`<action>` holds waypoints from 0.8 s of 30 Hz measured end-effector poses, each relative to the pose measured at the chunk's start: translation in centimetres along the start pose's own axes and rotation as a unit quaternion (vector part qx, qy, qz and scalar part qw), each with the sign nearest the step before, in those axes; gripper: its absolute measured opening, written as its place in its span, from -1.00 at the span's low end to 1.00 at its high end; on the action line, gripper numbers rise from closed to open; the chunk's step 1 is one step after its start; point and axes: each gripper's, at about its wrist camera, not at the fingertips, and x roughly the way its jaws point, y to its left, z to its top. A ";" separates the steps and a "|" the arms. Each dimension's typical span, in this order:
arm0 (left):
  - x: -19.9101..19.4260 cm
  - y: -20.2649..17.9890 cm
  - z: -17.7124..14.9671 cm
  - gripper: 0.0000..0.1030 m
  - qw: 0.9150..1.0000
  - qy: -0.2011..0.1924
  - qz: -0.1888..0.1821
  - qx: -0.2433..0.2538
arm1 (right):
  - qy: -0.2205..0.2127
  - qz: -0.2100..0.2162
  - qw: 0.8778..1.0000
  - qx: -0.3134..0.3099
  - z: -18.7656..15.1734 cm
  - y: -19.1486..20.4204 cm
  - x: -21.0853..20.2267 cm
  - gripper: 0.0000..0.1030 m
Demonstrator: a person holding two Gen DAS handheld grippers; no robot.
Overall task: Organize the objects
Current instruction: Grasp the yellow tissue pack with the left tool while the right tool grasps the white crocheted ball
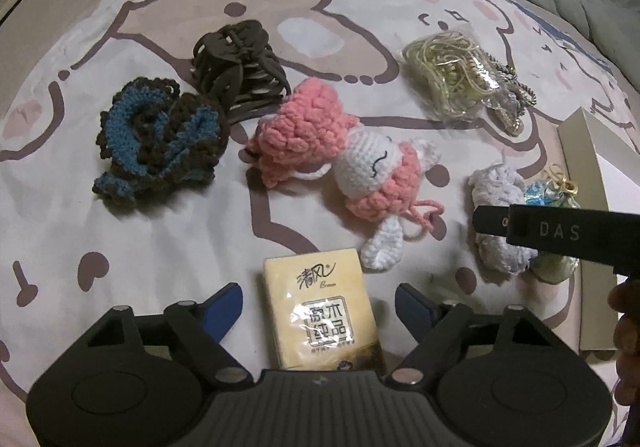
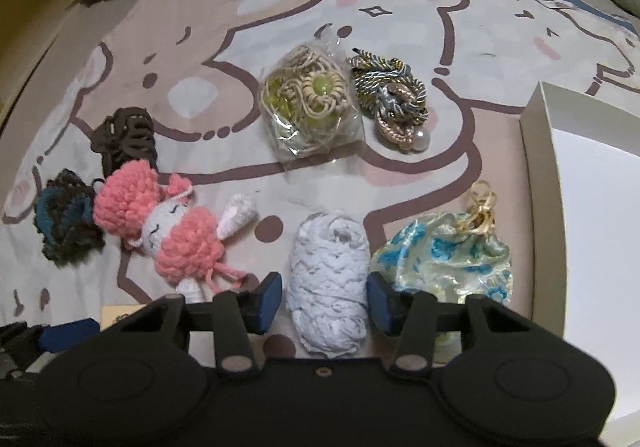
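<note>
**Both fingers around things on the bed**

My right gripper (image 2: 326,297) has its blue fingers (image 2: 267,297) at the sides of a white crocheted bundle (image 2: 329,287) lying on the cartoon-print bedsheet (image 2: 280,27), apparently pressing it. Just beside it sits a pale satin drawstring pouch with blue flowers (image 2: 448,263), next to a white cardboard box (image 2: 592,207). My left gripper (image 1: 318,307) stands open astride a yellow tissue packet (image 1: 320,311), not touching it. A pink and white crocheted doll (image 1: 340,167) lies beyond.

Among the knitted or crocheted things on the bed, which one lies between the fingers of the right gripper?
The white crocheted bundle. It lies between the right gripper fingers, while the pink and white doll and the blue and brown crochet piece lie off to the left.
</note>
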 end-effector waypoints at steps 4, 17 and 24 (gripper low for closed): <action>0.8 0.1 -0.2 0.44 1.000 0.014 0.000 0.017 | 0.005 -0.011 1.000 -0.006 0.1 0.2 0.7 -0.08; -2.1 -0.3 -0.1 0.12 0.998 -0.038 -0.029 0.038 | -0.027 -0.016 0.999 -0.025 -0.4 0.6 -1.4 -0.24; -5.4 -1.3 0.0 0.12 0.993 -0.106 -0.036 0.040 | -0.082 -0.009 0.996 -0.032 -1.3 0.8 -5.4 -0.24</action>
